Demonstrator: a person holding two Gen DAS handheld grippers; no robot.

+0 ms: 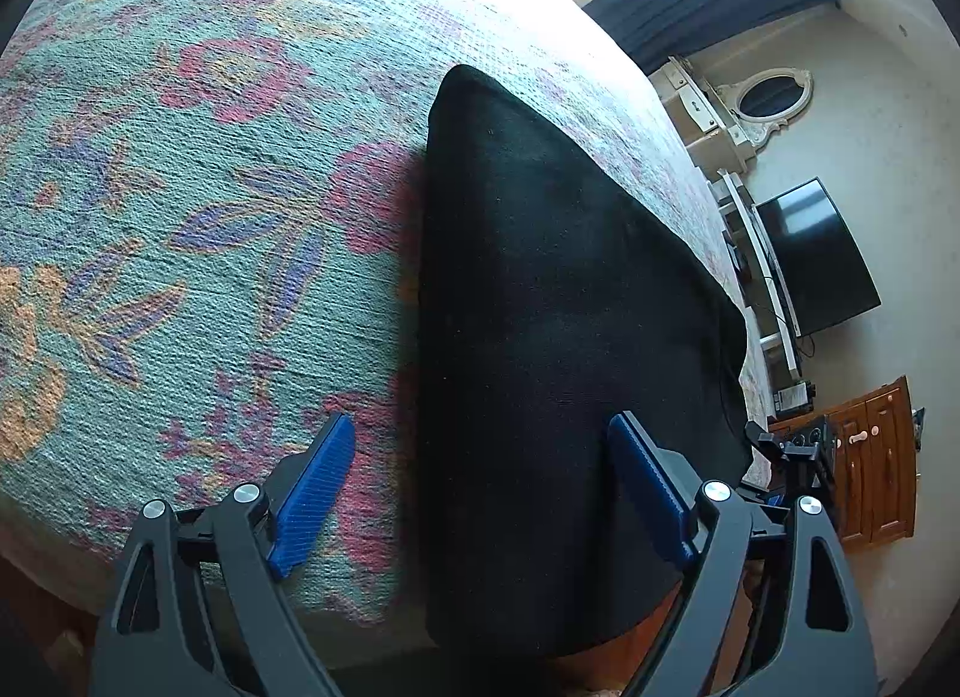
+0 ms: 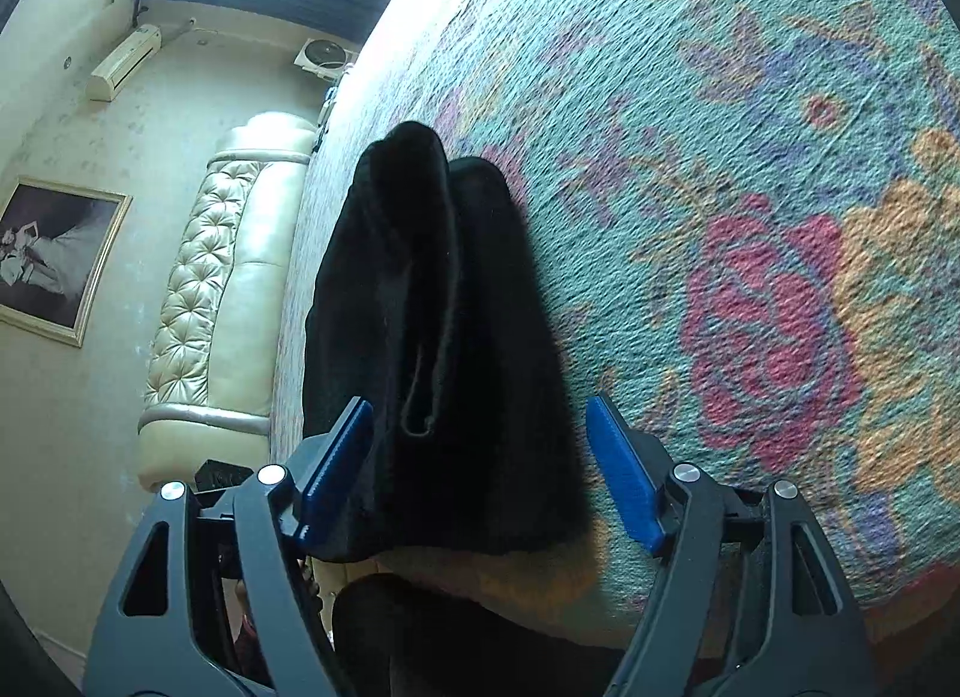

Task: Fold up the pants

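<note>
The black pants [image 1: 558, 301] lie on the bed, on top of a bedspread [image 1: 198, 168] that is teal with red, blue and orange flowers. They sit near the edge of the bed, and their near end hangs a little past it. In the right wrist view the pants [image 2: 444, 337] show 2 long parts lying side by side, touching each other.

The left gripper [image 1: 486, 493] is spread wide and holds nothing. Its 2 blue pads [image 1: 312, 499] are well apart. 1 pad is over the bedspread and the other is over the dark cloth. I cannot tell if that pad touches the cloth.

The right gripper [image 2: 480, 475] is spread wide too, with nothing in it. The near end of the pants sits between its blue pads [image 2: 624, 475].

Past the bed, the left wrist view shows a black TV [image 1: 816, 253], a wooden cabinet [image 1: 870, 457] and an oval mirror [image 1: 771, 93]. The right wrist view shows a cream padded headboard [image 2: 210, 283], a framed picture [image 2: 57, 259] and an air conditioner [image 2: 123, 60] on the wall.
</note>
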